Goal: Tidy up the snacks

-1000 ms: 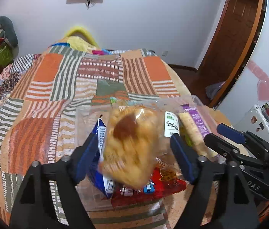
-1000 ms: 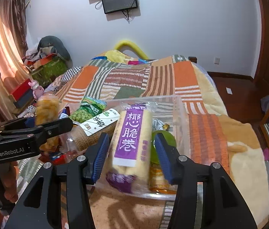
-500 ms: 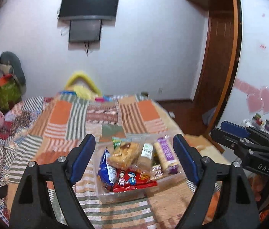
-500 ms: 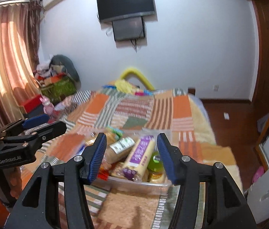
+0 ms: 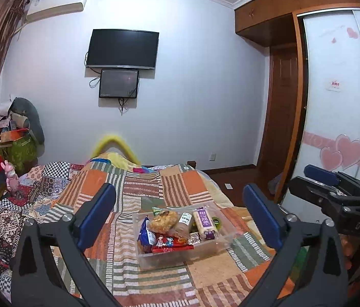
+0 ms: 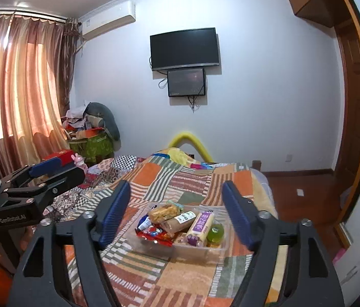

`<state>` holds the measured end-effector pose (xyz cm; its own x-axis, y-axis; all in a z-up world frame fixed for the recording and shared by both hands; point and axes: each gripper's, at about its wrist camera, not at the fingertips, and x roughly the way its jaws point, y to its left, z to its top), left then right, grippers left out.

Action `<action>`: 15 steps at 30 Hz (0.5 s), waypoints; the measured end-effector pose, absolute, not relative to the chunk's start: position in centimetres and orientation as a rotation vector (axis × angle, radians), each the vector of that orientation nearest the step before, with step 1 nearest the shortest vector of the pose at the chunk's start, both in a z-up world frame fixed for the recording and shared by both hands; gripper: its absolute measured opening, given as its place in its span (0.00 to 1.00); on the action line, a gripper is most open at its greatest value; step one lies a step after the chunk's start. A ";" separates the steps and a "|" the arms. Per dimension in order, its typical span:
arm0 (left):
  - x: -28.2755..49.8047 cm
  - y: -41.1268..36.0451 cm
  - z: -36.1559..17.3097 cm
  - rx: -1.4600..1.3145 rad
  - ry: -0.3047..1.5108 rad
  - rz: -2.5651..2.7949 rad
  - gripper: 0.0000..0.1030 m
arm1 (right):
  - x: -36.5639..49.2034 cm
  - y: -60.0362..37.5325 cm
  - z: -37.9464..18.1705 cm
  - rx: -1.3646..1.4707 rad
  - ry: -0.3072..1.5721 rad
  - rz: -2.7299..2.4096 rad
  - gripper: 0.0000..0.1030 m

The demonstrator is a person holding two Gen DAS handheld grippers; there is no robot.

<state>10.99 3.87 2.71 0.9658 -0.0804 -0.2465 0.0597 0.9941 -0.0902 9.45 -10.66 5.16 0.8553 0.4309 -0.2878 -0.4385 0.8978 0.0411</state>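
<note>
A clear bin (image 5: pixel 180 255) sits on the bed's quilt (image 5: pixel 139 194); inside, left to right: blue packet (image 5: pixel 145 234), golden pastry (image 5: pixel 162 221), purple roll (image 5: pixel 204 220), green cup (image 6: pixel 215 231); left tool (image 5: pixel 180 215) and right tool (image 6: pixel 177 213) gape, empty, well apart from it.

left tool (image 5: pixel 180 213): spread wide, empty | right tool (image 6: pixel 176 209): spread wide, empty

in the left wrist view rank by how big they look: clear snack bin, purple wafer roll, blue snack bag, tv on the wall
1. tv, though it hangs far off
2. clear snack bin
3. purple wafer roll and blue snack bag look about alike; the bag is partly hidden.
</note>
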 end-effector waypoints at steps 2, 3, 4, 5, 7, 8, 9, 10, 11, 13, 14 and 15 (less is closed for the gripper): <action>10.5 3.8 2.7 -0.090 0.255 -0.073 1.00 | 8.8 -10.8 5.0 -0.020 0.288 0.444 0.83; 10.3 3.9 2.6 -0.097 0.258 -0.075 1.00 | 8.7 -10.8 5.0 -0.017 0.284 0.438 0.86; 10.0 3.9 2.6 -0.100 0.259 -0.078 1.00 | 8.6 -10.7 5.0 -0.014 0.282 0.435 0.87; 9.8 3.8 2.5 -0.101 0.260 -0.079 1.00 | 8.5 -10.7 5.0 -0.009 0.281 0.432 0.91; 9.3 3.8 2.5 -0.099 0.257 -0.071 1.00 | 8.4 -10.7 4.9 -0.002 0.269 0.418 0.98; 9.3 3.8 2.5 -0.097 0.255 -0.068 1.00 | 8.3 -10.6 4.9 -0.003 0.264 0.411 1.00; 9.3 3.9 2.4 -0.095 0.256 -0.065 1.00 | 8.3 -10.5 4.9 -0.007 0.261 0.405 1.00; 9.2 4.0 2.3 -0.094 0.258 -0.063 1.00 | 8.3 -10.4 4.9 -0.012 0.260 0.403 1.00; 9.1 3.9 2.3 -0.095 0.258 -0.061 1.00 | 8.4 -10.3 4.8 -0.014 0.262 0.403 1.00; 9.0 4.1 2.1 -0.097 0.259 -0.059 1.00 | 8.0 -10.3 4.7 -0.018 0.263 0.401 1.00; 9.0 4.1 2.1 -0.097 0.258 -0.057 1.00 | 8.0 -10.2 4.6 -0.019 0.263 0.401 1.00; 8.9 4.1 2.1 -0.095 0.256 -0.055 1.00 | 7.7 -10.3 4.6 -0.020 0.261 0.400 1.00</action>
<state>8.90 4.07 2.11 0.9658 -0.0663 -0.2505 0.0420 0.9940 -0.1011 7.74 -10.26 4.60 0.8881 0.3822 -0.2555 -0.3875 0.9213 0.0315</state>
